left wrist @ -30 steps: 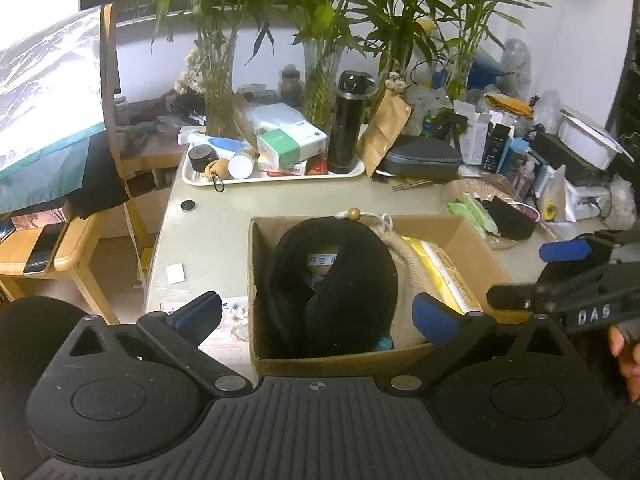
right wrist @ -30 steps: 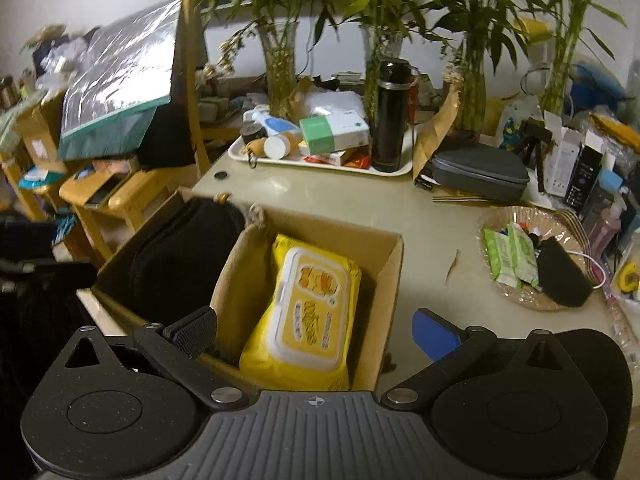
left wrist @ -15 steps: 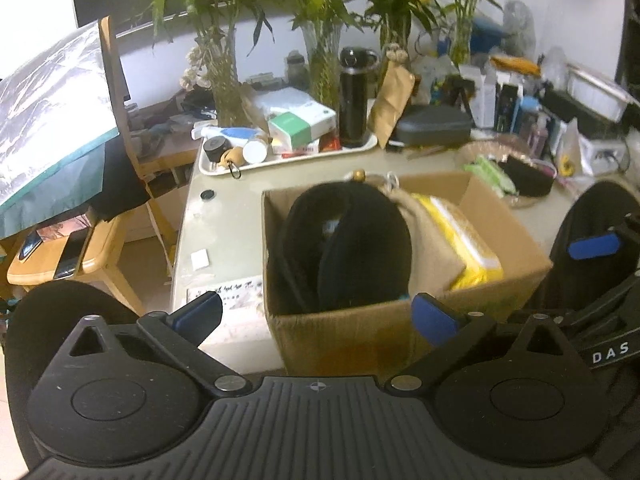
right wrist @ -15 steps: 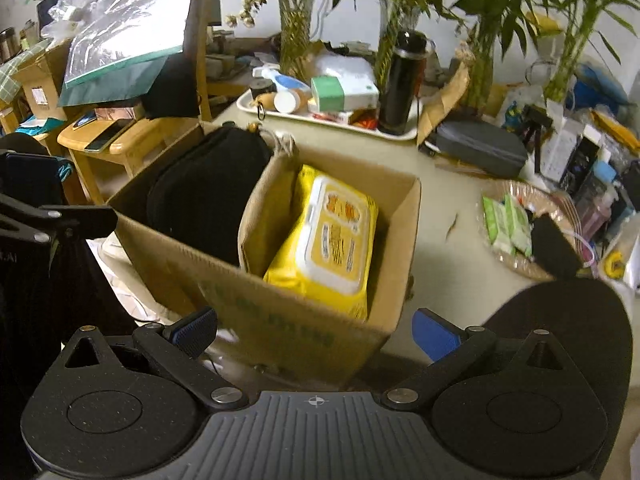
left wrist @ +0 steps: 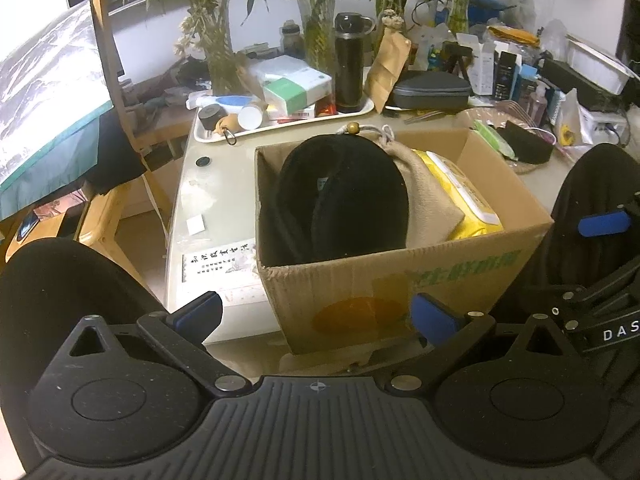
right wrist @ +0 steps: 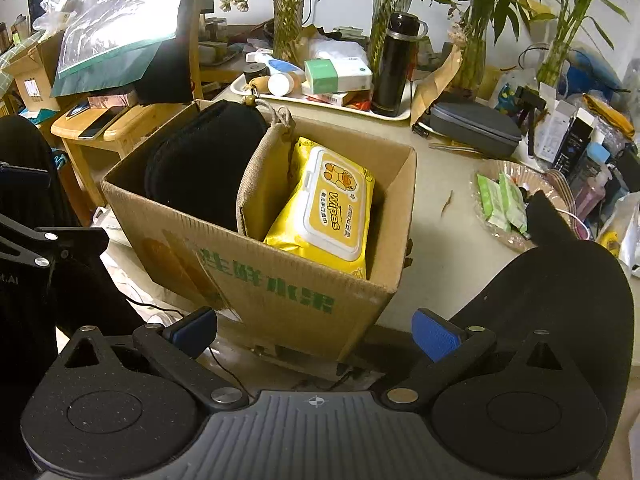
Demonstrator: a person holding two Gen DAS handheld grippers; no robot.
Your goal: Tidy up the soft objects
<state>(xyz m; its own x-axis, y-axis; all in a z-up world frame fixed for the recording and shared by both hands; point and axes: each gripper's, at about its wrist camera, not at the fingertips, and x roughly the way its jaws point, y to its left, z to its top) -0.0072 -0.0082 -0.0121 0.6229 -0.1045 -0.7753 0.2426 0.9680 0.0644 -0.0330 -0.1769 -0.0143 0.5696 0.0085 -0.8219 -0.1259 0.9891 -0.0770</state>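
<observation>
Left wrist view: the left gripper [left wrist: 316, 316] is spread wide and empty before the brown cardboard box [left wrist: 400, 284], which holds a black padded cushion [left wrist: 344, 196], a beige drawstring pouch [left wrist: 430, 204] and a yellow wipes pack [left wrist: 464, 196].

Right wrist view: the right gripper [right wrist: 314, 330] is spread and empty, near the box's [right wrist: 280, 280] front corner.

A pale table [left wrist: 188, 200] stands against a white wall [left wrist: 256, 20], crowded at the back with bamboo plants in glass vases [right wrist: 286, 20]. A wooden stool [right wrist: 100, 128] sits beside it, dimly lit.
</observation>
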